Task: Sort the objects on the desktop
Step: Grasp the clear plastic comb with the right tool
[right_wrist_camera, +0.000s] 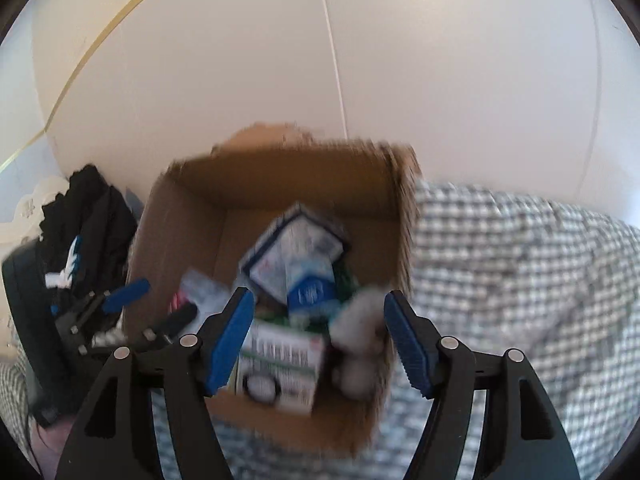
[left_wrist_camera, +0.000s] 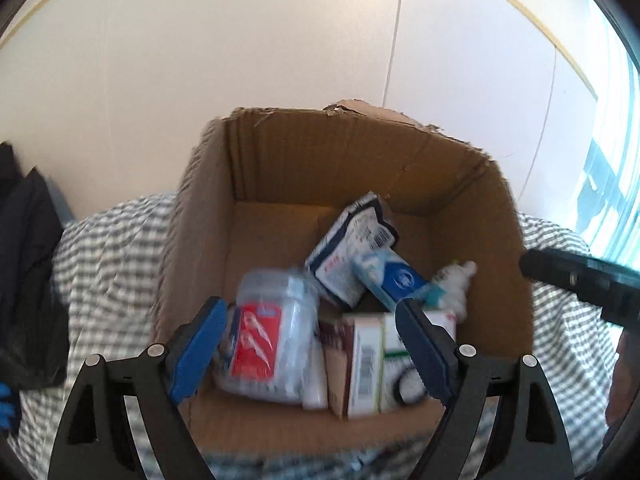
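A cloth in a small grey-and-white check [left_wrist_camera: 108, 264] covers the whole supporting surface, so it cannot be told whether a desk or a bed lies under it. The cloth is rumpled, with folds at the left and a swell at the far right. An open cardboard box [left_wrist_camera: 200, 240] stands directly on it, about midway across, its flaps torn along the far rim, and its far side close to the pale wall. At the far left edge, a heap of dark fabric [right_wrist_camera: 92, 216] with a blue-and-white mark sits beside the box; whether it rests on the cloth or just past it is unclear.
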